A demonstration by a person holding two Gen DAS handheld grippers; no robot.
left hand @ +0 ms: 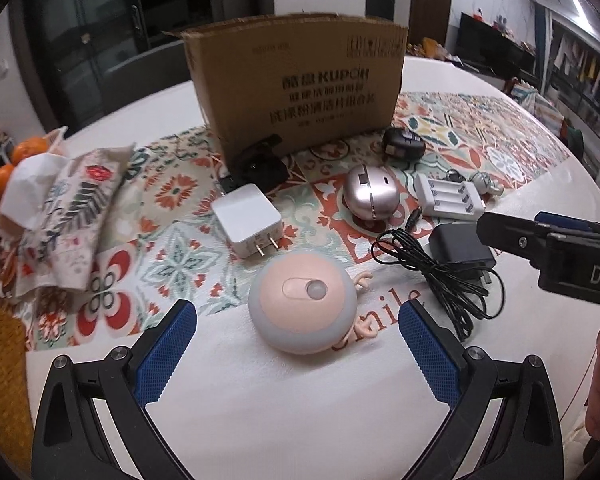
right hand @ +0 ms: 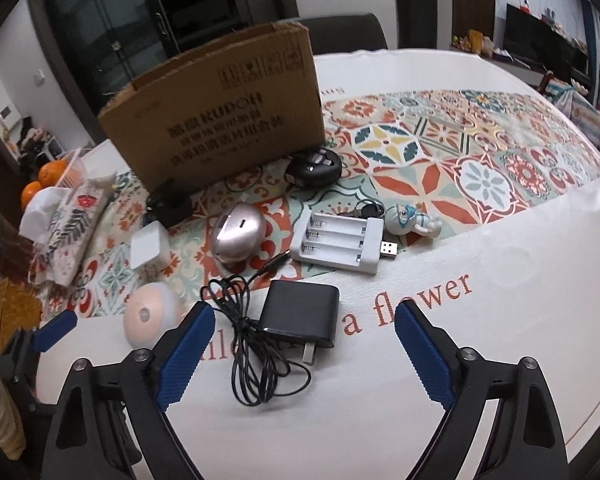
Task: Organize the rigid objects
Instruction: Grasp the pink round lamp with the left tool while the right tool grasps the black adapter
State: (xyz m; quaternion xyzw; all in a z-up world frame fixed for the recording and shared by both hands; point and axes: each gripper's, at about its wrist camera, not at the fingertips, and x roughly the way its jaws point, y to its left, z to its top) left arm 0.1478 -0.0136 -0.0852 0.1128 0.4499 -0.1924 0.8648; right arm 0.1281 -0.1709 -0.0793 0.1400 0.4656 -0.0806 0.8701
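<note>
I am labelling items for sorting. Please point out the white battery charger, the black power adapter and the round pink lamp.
white battery charger (right hand: 336,242): right wrist view, middle battery slot.
black power adapter (right hand: 300,314): right wrist view, flat top face.
round pink lamp (left hand: 302,306): left wrist view, pink top.

Just ahead of the left claw (left hand: 298,314), between its spread fingers, a round pink-and-grey night light (left hand: 302,302) lies flat, with a white plug block (left hand: 247,219) beyond it lying with its prongs toward the claw. Ahead of the right claw (right hand: 305,322), nearer its left finger, sits a black power adapter (right hand: 300,317) lying flat with its thin cord (right hand: 249,354) in a loose tangle beside it. Farther out lie a silver egg-shaped gadget (right hand: 238,238), a white battery charger (right hand: 338,242) with empty slots, a small grey figurine (right hand: 410,220) and a round black gadget (right hand: 314,168), all before an upright cardboard box (right hand: 216,116).
</note>
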